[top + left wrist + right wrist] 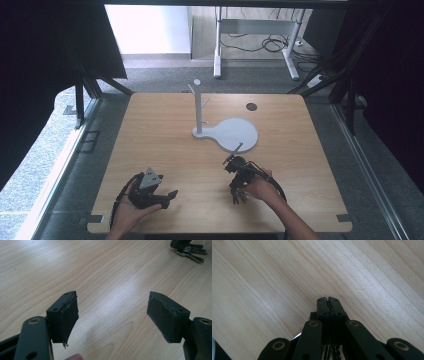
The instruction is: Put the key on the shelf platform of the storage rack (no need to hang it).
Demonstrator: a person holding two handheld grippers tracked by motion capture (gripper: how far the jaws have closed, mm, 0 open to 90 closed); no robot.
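While your left tongs point(171, 195) rest agape and empty well left of the keys point(239, 193), your right tongs point(230, 162) are pinched shut on that bunch, just short of the stand point(200, 107). Next, probably, hang them on a peg; no containers here.

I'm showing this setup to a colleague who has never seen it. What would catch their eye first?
Probably the white peg stand, upright on its round white base at the middle of the wooden table. Next, the right gripper just in front of that base, jaws shut, with a bunch of keys hanging beneath the hand. The left gripper rests near the front edge, jaws wide open on nothing.
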